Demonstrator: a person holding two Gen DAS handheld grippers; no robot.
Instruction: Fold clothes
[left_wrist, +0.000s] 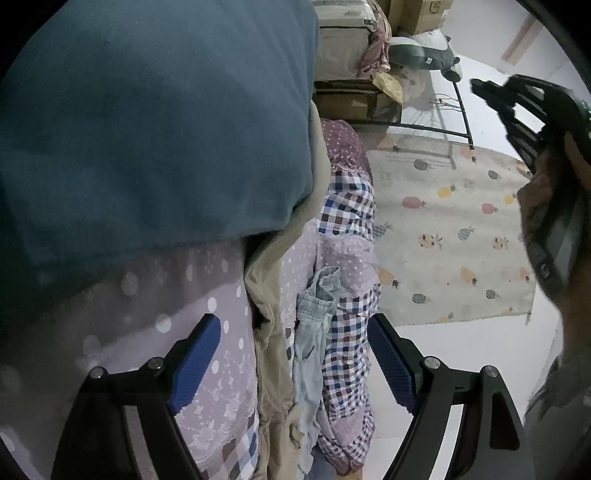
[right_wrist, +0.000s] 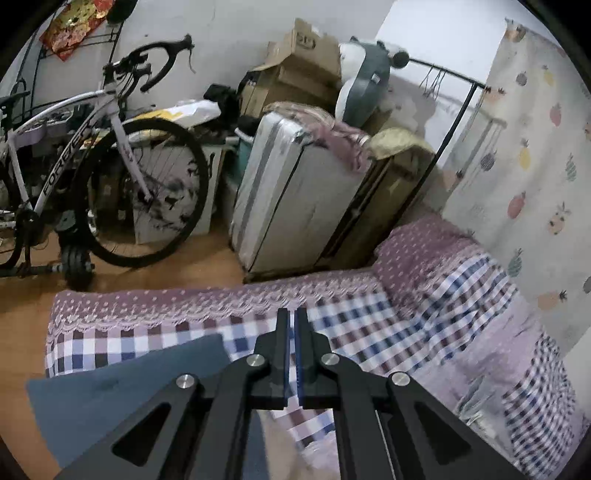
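Blue garment lies flat, straight-edged, seemingly folded; beige and pale-blue clothes lie crumpled; left gripper gapes empty; right gripper pinched together, holding nothing visible

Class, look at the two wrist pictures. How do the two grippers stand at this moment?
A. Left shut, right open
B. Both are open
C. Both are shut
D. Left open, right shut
D. The left gripper has its blue pads wide apart over the clothes, while the right gripper has its fingers pressed together.
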